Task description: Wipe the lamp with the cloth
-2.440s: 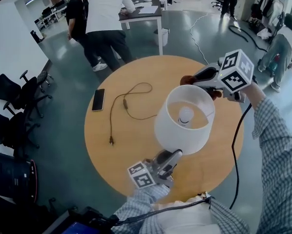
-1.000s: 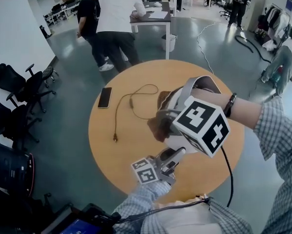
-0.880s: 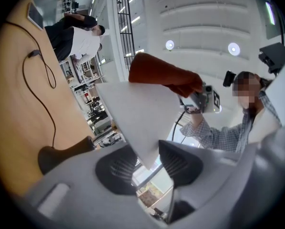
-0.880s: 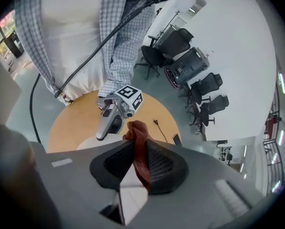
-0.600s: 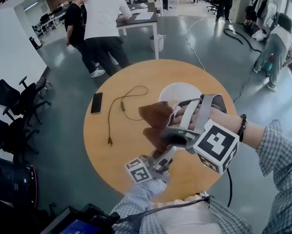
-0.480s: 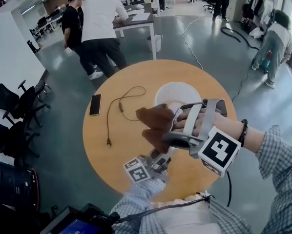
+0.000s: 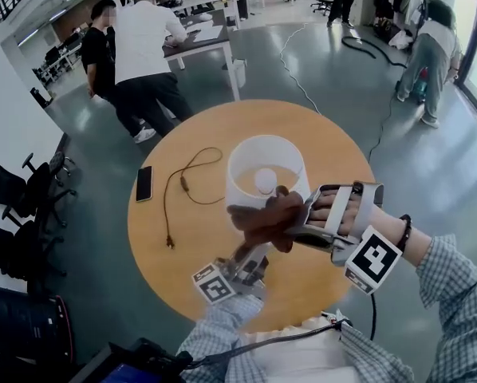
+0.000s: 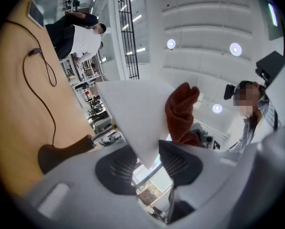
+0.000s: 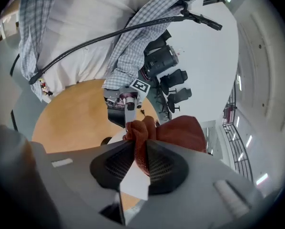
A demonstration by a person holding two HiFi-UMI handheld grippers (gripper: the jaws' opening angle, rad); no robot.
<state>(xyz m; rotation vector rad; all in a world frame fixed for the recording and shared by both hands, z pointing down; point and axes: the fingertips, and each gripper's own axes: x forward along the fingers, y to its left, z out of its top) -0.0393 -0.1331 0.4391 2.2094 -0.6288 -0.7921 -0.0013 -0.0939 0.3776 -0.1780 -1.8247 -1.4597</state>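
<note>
The lamp's white shade (image 7: pixel 266 166) stands over the round wooden table (image 7: pixel 334 154), its bulb (image 7: pixel 265 180) visible inside. My left gripper (image 7: pixel 250 255) comes up from below at the near side, and its jaws are shut on the shade's wall (image 8: pixel 133 113). My right gripper (image 7: pixel 293 223) is shut on a rust-brown cloth (image 7: pixel 262 218), which lies against the near rim of the shade. In the right gripper view the cloth (image 9: pixel 176 132) bunches out between the pads. In the left gripper view the cloth (image 8: pixel 180 111) hangs just beyond the shade.
A black cord with a plug (image 7: pixel 183 186) and a phone (image 7: pixel 143 183) lie on the table's left half. Two people (image 7: pixel 143 54) stand at a desk behind the table, another person (image 7: pixel 430 54) is at the far right. Office chairs (image 7: pixel 15 190) stand to the left.
My right gripper has swung down and toward me with the cloth, from across the top of the shade to its near rim. The left gripper has kept still.
</note>
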